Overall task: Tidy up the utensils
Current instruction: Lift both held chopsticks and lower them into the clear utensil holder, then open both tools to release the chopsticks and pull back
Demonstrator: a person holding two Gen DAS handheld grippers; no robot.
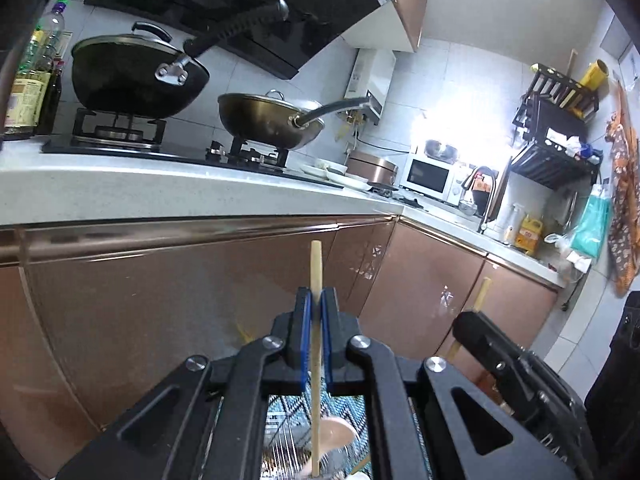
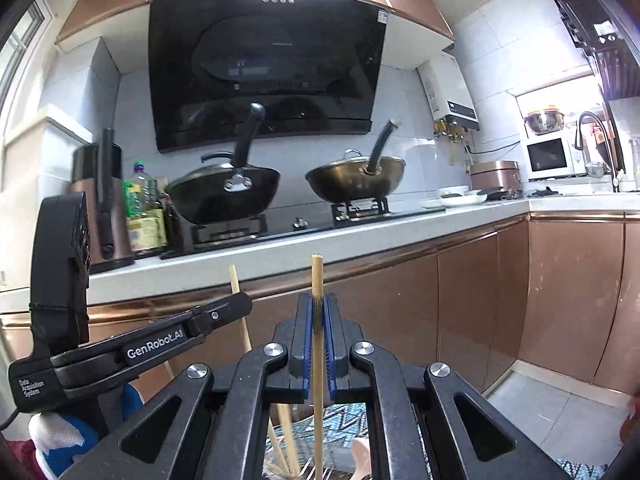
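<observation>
Black frames and blue pads on the left gripper [image 1: 315, 312] and right gripper [image 2: 316, 314]. Pale tan chopstick [image 2: 317, 280]. Copper-brown cabinet doors [image 2: 572, 292] under a speckled white counter [image 2: 360, 236]. Black wok [image 2: 224, 194], brassy wok [image 2: 356, 180]. Teal-and-white zigzag mat [image 2: 348, 424].

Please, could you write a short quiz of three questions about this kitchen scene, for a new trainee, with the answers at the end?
1. True or false: each gripper is shut on a thin wooden stick.
2. How many pans stand on the stove?
3. What does the black wok carry? A) a lid B) a plate C) nothing

Key
1. True. The left gripper clamps a wooden stick between its fingers; the right gripper clamps another stick.
2. Two: the black wok and the brass-coloured pan, on the stove.
3. A, a lid.
</observation>
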